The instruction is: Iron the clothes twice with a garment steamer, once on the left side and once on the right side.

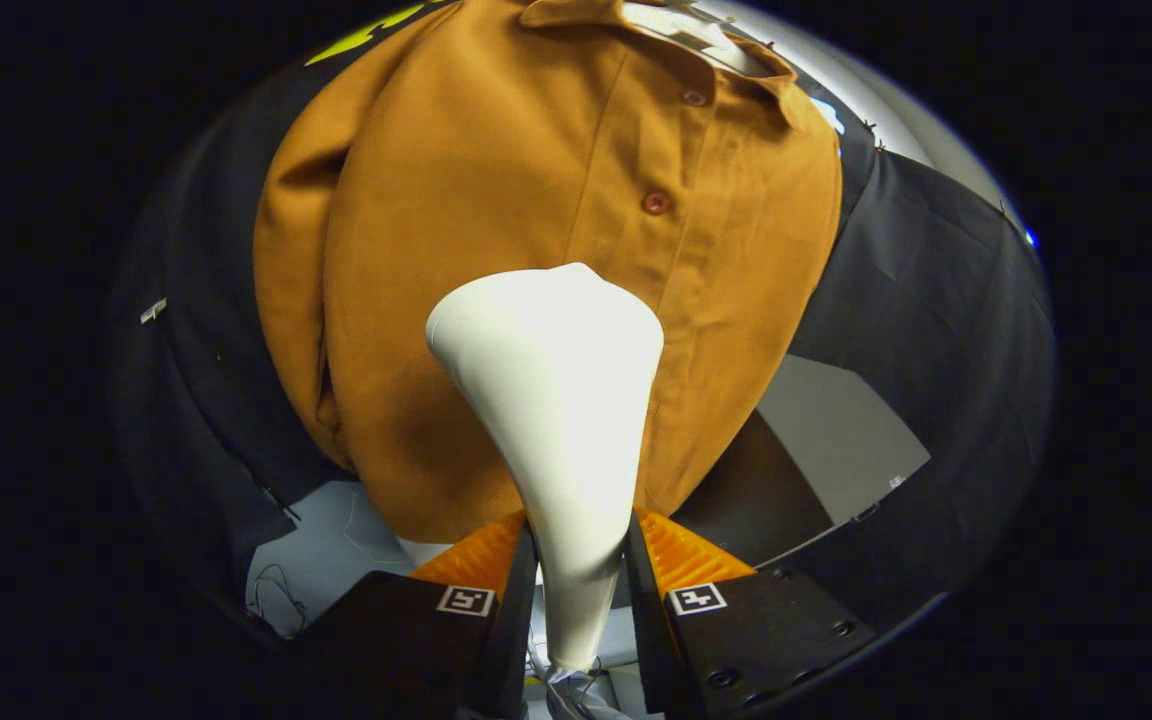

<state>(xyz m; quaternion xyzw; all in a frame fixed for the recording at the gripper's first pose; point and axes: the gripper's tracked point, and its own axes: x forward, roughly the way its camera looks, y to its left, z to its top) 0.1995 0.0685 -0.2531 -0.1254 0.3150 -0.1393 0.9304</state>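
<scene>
Gripper clamped on the steamer handle

Both fingers press on the narrow neck of the white steamer from either side, holding it upright between them, with its wide head rising just ahead of the fingertips, pointing forward along them.

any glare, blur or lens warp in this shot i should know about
In the gripper view, the white steamer is lit bright along its flared head, near washed out, with the gripper shut on its neck; the fisheye bulges the brown shirt and bends the booth wall; the shirt's buttons stay sharp, with no motion blur.
</scene>
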